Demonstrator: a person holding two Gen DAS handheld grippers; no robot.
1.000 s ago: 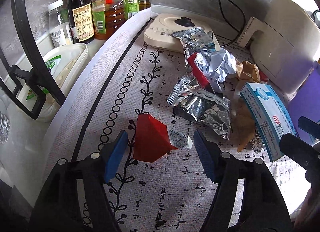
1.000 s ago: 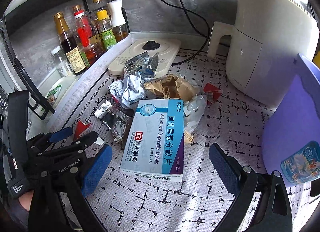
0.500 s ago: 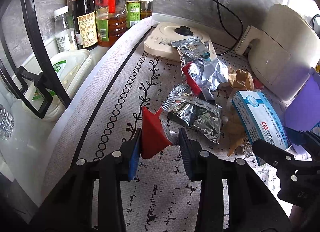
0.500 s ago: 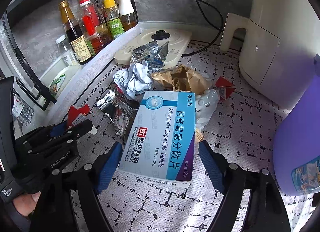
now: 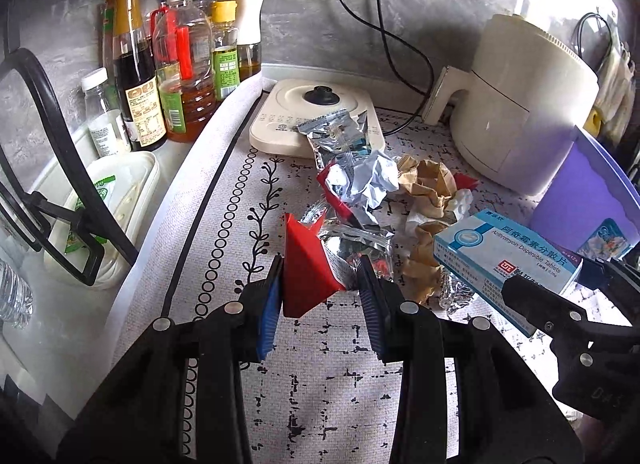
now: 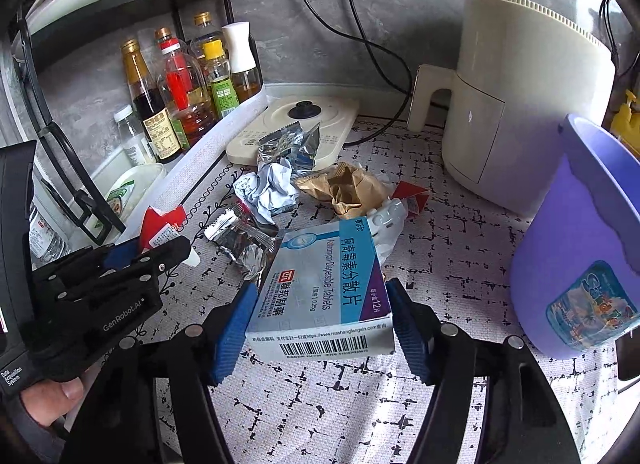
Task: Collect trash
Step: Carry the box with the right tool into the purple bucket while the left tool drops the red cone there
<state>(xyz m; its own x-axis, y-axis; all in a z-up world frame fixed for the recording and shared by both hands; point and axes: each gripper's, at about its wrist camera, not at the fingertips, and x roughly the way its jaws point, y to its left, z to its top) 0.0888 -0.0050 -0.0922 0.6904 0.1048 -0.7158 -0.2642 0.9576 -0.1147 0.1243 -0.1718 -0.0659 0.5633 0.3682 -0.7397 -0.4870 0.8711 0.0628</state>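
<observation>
At the far left, a cluster of glass and plastic condiment bottles (image 5: 160,64) stood against the grey wall beside a black wire rack (image 5: 48,200). On the table's white cloth with black cracked pattern (image 5: 320,364), the left gripper (image 5: 320,296) had its blue-padded jaws closed narrowly on a red triangular carton (image 5: 304,264), both pads pressed to its sides. Just beyond lay the trash heap: a crumpled silver foil wrapper (image 5: 356,244), a ball of crumpled white paper (image 5: 372,180) and crumpled brown paper (image 5: 432,180), with a cream flat appliance base (image 5: 288,128) behind them. Further right, the right gripper (image 6: 320,312) had just been closing its jaws, and they clasped a blue-and-white cardboard tablet box (image 6: 324,284) by its two long sides, its near end tilted up off the cloth. Behind stood a cream air fryer (image 6: 528,104), and at the far right a purple plastic bin (image 6: 580,248) stood near the box, not touching it.
</observation>
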